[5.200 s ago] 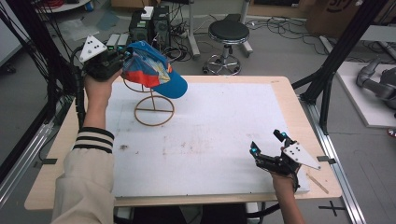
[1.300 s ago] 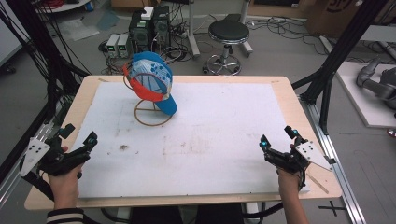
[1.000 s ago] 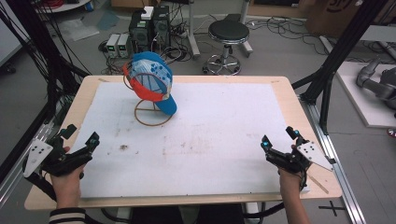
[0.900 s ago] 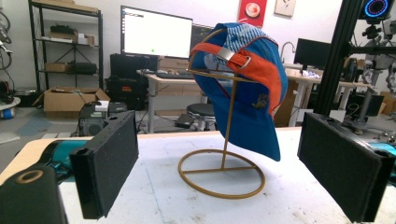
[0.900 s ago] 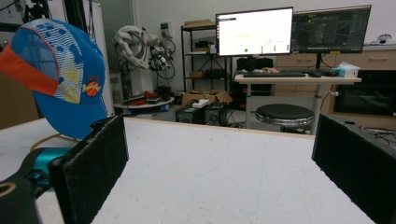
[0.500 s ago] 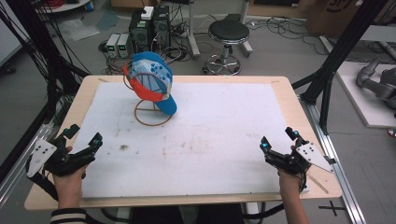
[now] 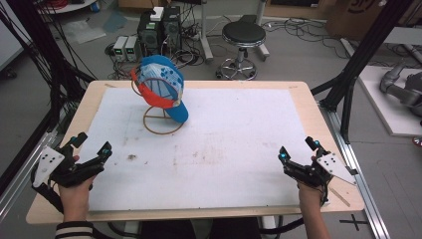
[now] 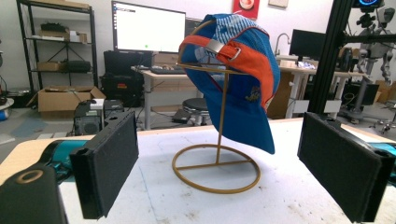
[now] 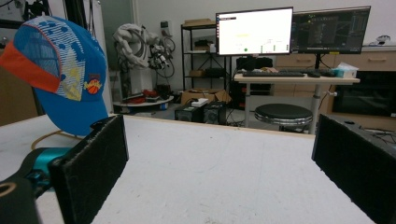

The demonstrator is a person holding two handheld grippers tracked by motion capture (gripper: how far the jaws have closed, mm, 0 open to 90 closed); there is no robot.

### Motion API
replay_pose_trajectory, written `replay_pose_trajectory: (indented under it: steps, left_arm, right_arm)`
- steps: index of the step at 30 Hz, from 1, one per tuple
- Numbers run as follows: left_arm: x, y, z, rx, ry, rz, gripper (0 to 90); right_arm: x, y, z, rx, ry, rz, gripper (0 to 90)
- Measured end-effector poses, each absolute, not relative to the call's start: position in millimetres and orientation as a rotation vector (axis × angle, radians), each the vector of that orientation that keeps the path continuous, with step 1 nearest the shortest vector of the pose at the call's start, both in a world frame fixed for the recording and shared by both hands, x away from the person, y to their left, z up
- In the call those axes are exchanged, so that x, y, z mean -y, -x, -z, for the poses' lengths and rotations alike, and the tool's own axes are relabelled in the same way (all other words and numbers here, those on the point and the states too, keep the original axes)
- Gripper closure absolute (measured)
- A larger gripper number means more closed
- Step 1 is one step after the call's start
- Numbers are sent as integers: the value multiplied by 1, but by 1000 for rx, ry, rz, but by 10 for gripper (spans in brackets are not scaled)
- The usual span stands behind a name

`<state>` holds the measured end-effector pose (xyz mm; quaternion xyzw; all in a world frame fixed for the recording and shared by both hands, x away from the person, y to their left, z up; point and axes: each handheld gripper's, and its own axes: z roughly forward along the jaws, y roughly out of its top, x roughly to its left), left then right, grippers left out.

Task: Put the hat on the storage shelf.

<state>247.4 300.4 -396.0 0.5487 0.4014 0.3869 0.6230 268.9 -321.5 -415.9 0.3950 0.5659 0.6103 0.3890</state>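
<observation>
High view: a blue and orange cap (image 7: 161, 88) is hanging on a gold wire stand (image 7: 162, 122) toward the far left part of the white mat (image 7: 224, 149) that is covering the wooden table (image 7: 318, 124). The stand's ring base is sitting flat on the mat. The left gripper (image 7: 92, 145) is resting at the near left edge of the mat, jaws spread wide, holding nothing, well apart from the cap. The right gripper (image 7: 297, 149) is sitting at the near right corner, jaws also spread apart and empty. A hand is gripping each tool from below. A black stool (image 7: 243, 36) and computer boxes (image 7: 158, 31) are standing on the floor beyond the table.

Left gripper view: the two black jaws are standing far apart with nothing between them. The cap (image 8: 243, 79) is hanging tilted on the stand (image 8: 217, 161), brim pointing down, orange strap and metal buckle facing the camera. A monitor (image 8: 148, 26) is glowing in the background.

Right gripper view: jaws are gaping wide, empty. The cap (image 9: 65, 70) is showing at the far left, beyond the left jaw, with a bit of the stand's ring under it. Two monitors (image 9: 254, 31) are sitting on a desk behind the table, the stool (image 9: 283, 114) in front of it.
</observation>
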Motion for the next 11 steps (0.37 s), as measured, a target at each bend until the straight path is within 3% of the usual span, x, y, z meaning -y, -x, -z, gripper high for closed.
replay_pose_trajectory:
  steps: [11]
  left_arm:
    - [-297,-249,395,-913,-1281,-897,127]
  right_arm:
    - [323,-268,416,-1436,-1007,-1548,34]
